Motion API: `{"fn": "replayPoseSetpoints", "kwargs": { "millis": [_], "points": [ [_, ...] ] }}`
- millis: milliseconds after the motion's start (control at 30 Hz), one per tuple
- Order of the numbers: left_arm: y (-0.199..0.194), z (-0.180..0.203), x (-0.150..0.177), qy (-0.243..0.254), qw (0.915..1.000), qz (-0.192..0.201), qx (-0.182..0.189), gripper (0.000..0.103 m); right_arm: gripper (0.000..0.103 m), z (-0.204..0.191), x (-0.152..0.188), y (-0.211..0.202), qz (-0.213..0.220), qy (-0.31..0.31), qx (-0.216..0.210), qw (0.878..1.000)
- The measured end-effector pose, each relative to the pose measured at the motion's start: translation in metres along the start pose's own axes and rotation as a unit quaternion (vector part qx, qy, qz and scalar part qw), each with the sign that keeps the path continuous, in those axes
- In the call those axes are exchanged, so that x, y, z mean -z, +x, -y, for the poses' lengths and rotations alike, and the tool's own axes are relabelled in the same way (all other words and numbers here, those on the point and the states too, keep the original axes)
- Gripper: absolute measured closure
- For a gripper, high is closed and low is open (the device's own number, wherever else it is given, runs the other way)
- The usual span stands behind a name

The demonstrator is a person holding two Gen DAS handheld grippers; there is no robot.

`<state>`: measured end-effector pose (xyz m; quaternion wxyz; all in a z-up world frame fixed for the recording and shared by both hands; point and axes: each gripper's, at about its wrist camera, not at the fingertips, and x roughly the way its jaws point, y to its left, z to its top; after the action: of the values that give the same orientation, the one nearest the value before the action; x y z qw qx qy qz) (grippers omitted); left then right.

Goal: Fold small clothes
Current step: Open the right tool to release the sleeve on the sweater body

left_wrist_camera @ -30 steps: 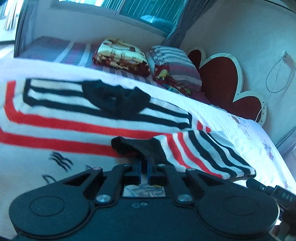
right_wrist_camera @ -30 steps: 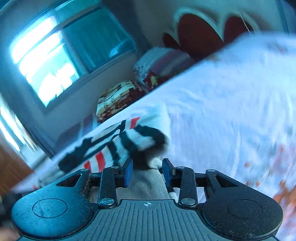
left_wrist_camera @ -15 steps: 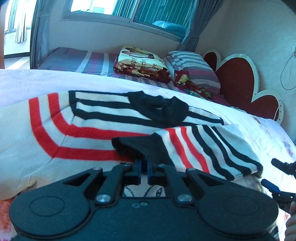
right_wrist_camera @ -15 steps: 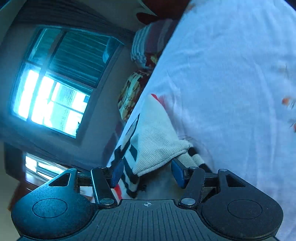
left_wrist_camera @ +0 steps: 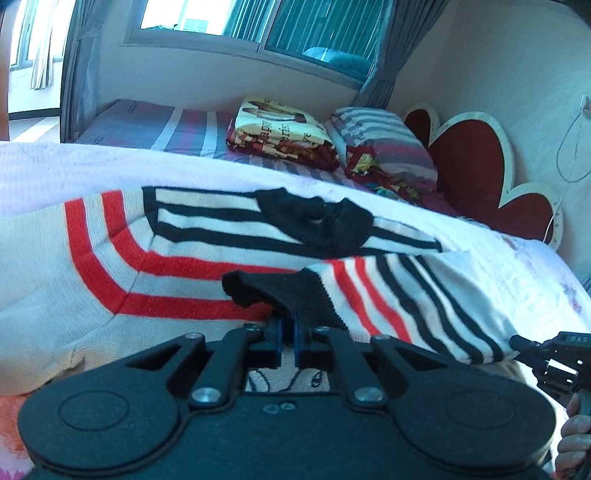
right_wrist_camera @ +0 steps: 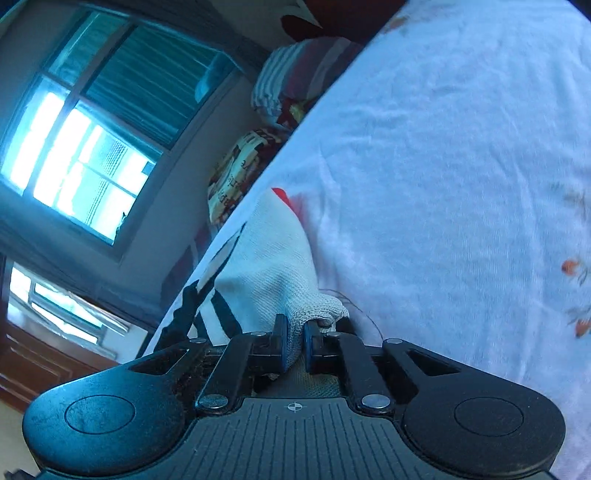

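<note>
A small cream sweater [left_wrist_camera: 92,295] with red and black stripes and a black collar [left_wrist_camera: 317,225] lies spread on the bed. Its striped sleeve [left_wrist_camera: 406,299] is folded across the body. My left gripper [left_wrist_camera: 289,325] is shut on the sleeve's black cuff [left_wrist_camera: 266,288]. In the right wrist view my right gripper [right_wrist_camera: 293,338] is closing, its pads pressing a cream fold of the sweater [right_wrist_camera: 273,273] at the garment's edge. The right gripper [left_wrist_camera: 546,354] also shows at the lower right of the left wrist view, with a hand [left_wrist_camera: 574,439] under it.
The sweater rests on a white sheet [right_wrist_camera: 443,184] with small flower prints. Behind lie a folded patterned blanket [left_wrist_camera: 280,133], a striped pillow [left_wrist_camera: 384,140] and a red heart-shaped headboard [left_wrist_camera: 469,162]. A window [left_wrist_camera: 258,26] with curtains runs along the far wall.
My right gripper rolled, opened wide around the sweater's cream edge, then closed onto it. My left gripper kept its grip on the cuff and carried the sleeve further over the sweater's body.
</note>
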<state>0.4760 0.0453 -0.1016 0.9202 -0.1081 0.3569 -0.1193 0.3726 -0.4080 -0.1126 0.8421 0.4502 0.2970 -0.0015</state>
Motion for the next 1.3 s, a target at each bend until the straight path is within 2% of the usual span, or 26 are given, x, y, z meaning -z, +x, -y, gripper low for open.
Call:
{"fn": "replayPoseSetpoints", "kwargs": {
  "millis": [100, 167, 233, 300, 333, 367, 433, 500, 567, 667, 733, 767, 833, 900, 967, 1033, 1167, 1233, 1300],
  "points": [
    [-0.004, -0.002, 0.002, -0.006, 1.0, 0.002, -0.004, 0.099, 0.095, -0.013, 0.006, -0.002, 0.005, -0.036, 0.007, 0.999],
    [0.002, -0.003, 0.006, 0.001, 0.9997, -0.012, -0.019, 0.099, 0.095, -0.015, 0.011, 0.003, -0.007, -0.061, 0.034, 0.998],
    [0.011, -0.006, 0.012, -0.001, 0.9993, -0.028, -0.025, 0.098, 0.095, -0.017, 0.017, 0.011, -0.014, -0.071, 0.04, 0.997],
    [0.011, -0.004, 0.014, 0.02, 0.9992, -0.021, -0.028, 0.096, 0.095, -0.021, 0.014, 0.005, -0.019, -0.087, 0.043, 0.995],
    [0.01, -0.003, 0.015, 0.031, 0.9988, -0.018, -0.034, 0.09, 0.094, -0.023, 0.016, 0.002, -0.023, -0.095, 0.045, 0.994],
    [0.007, -0.003, 0.015, 0.035, 0.9984, -0.012, -0.044, 0.079, 0.093, -0.024, 0.015, -0.004, -0.023, -0.101, 0.045, 0.994],
    [-0.003, -0.006, 0.016, 0.03, 0.9974, -0.001, -0.065, 0.069, 0.091, -0.029, 0.021, -0.018, -0.007, -0.128, 0.039, 0.991],
    [-0.016, -0.008, 0.016, 0.027, 0.9963, 0.025, -0.078, 0.07, 0.091, -0.038, 0.017, -0.027, 0.017, -0.159, 0.039, 0.986],
    [-0.021, -0.003, 0.014, 0.036, 0.996, 0.039, -0.072, 0.072, 0.091, -0.041, 0.012, -0.028, 0.027, -0.183, 0.043, 0.982],
    [-0.01, 0.017, 0.01, 0.066, 0.9952, 0.044, -0.057, 0.072, 0.091, -0.043, 0.009, -0.005, 0.016, -0.215, 0.033, 0.976],
    [0.005, 0.027, 0.013, 0.084, 0.9946, 0.033, -0.053, 0.068, 0.092, -0.041, 0.015, 0.021, -0.012, -0.253, 0.054, 0.966],
    [0.018, 0.029, 0.015, 0.091, 0.9942, 0.01, -0.058, 0.068, 0.092, -0.04, 0.019, 0.025, -0.008, -0.269, 0.06, 0.961],
    [0.024, 0.031, 0.018, 0.104, 0.992, 0.009, -0.07, 0.068, 0.092, -0.044, 0.015, 0.026, -0.014, -0.28, 0.068, 0.957],
    [0.021, 0.039, 0.013, 0.112, 0.9904, 0.011, -0.08, 0.07, 0.092, -0.049, 0.009, 0.022, -0.003, -0.284, 0.051, 0.958],
    [0.022, 0.047, 0.008, 0.109, 0.9913, 0.029, -0.069, 0.068, 0.092, -0.06, 0.004, 0.029, 0.001, -0.299, 0.033, 0.954],
    [0.031, 0.058, 0.003, 0.113, 0.9912, 0.03, -0.061, 0.067, 0.092, -0.073, 0.001, 0.051, -0.012, -0.314, 0.02, 0.949],
    [0.057, 0.074, -0.001, 0.13, 0.9895, 0.02, -0.06, 0.067, 0.092, -0.093, 0.002, 0.105, -0.041, -0.362, 0.009, 0.931],
    [0.064, 0.074, 0.003, 0.14, 0.9876, 0.015, -0.069, 0.067, 0.092, -0.092, -0.005, 0.124, -0.04, -0.376, 0.027, 0.925],
    [0.065, 0.066, 0.006, 0.139, 0.987, 0.018, -0.078, 0.067, 0.092, -0.082, -0.022, 0.139, -0.028, -0.366, 0.064, 0.928]
  ]
}}
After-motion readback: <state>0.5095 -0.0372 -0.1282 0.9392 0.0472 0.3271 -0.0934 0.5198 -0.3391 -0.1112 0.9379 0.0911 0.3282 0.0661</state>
